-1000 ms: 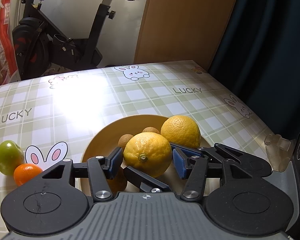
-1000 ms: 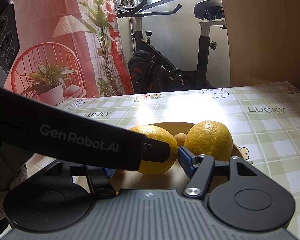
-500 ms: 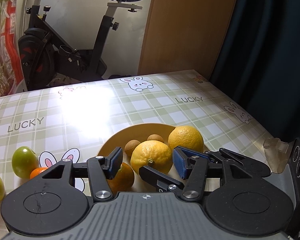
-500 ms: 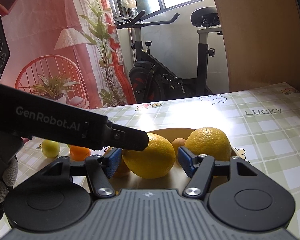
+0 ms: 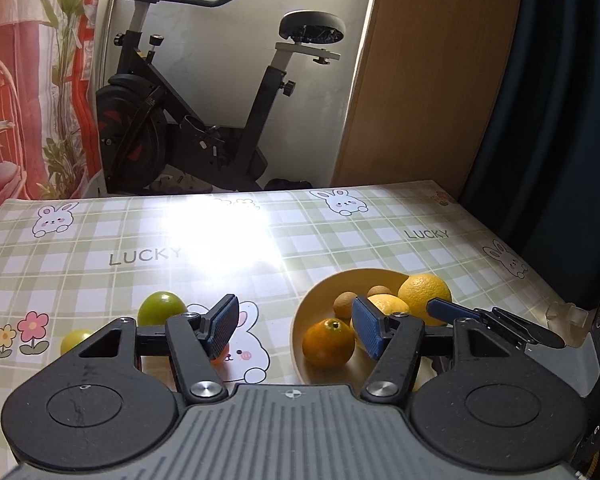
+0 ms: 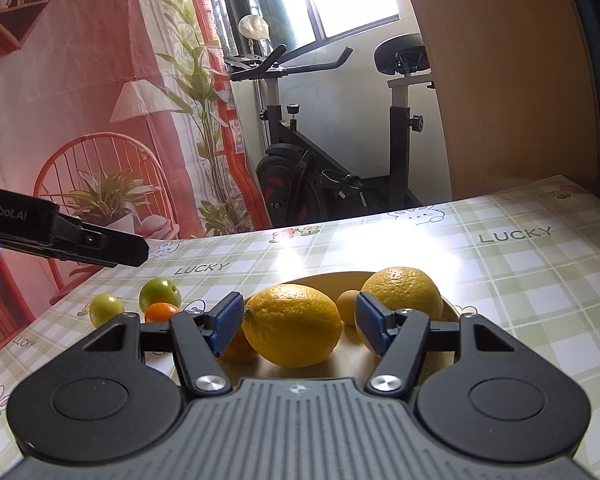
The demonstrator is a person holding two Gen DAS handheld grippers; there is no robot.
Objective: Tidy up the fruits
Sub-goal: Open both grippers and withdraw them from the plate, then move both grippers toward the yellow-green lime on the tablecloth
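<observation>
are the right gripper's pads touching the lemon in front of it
Apart. In the right wrist view the right gripper is open, and bowl surface shows between each blue pad and the lemon.

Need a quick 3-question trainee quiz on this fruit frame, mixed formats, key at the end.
1. True or false: the left gripper holds a fruit between its jaws.
2. Which fruit lies in line between the right gripper's open jaws? A) lemon B) green fruit C) small orange
3. Fill in: the yellow bowl holds ___ large yellow citrus fruits.

Key: 1 false; 2 A; 3 two
</observation>
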